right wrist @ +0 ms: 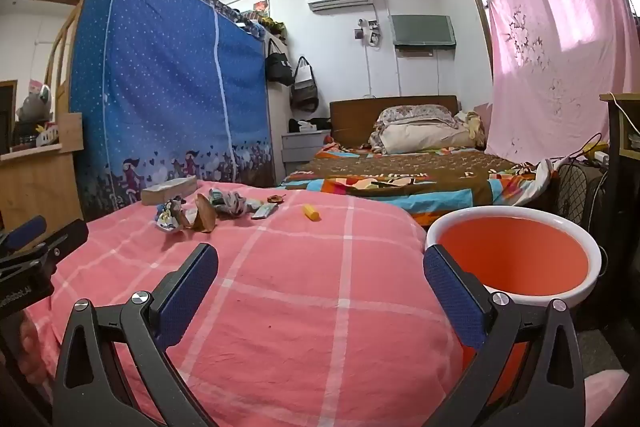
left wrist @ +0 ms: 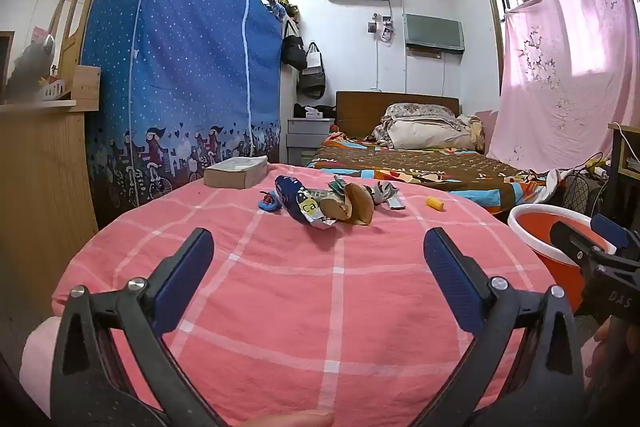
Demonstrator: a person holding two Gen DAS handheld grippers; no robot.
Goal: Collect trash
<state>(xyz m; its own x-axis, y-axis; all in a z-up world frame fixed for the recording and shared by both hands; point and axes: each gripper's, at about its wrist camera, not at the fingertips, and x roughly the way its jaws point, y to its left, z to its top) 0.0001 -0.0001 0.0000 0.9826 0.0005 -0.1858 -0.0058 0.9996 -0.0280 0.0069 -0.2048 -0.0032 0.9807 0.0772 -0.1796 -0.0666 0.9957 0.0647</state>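
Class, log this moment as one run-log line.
left gripper open | right gripper open | wrappers on bed | bucket empty

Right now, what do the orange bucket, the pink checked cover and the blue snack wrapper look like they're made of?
Orange bucket: likely moulded plastic, smooth with a glossy white rim.
Pink checked cover: woven cloth, matte, softly creased.
Blue snack wrapper: probably printed plastic film with a foil lining; it is crumpled and its torn end shines silvery.

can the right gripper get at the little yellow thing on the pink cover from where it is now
Probably yes. The right gripper is open and empty, and only bare pink cover lies between it and the yellow piece, which sits apart from the wrapper pile. The orange bucket is off to the side.
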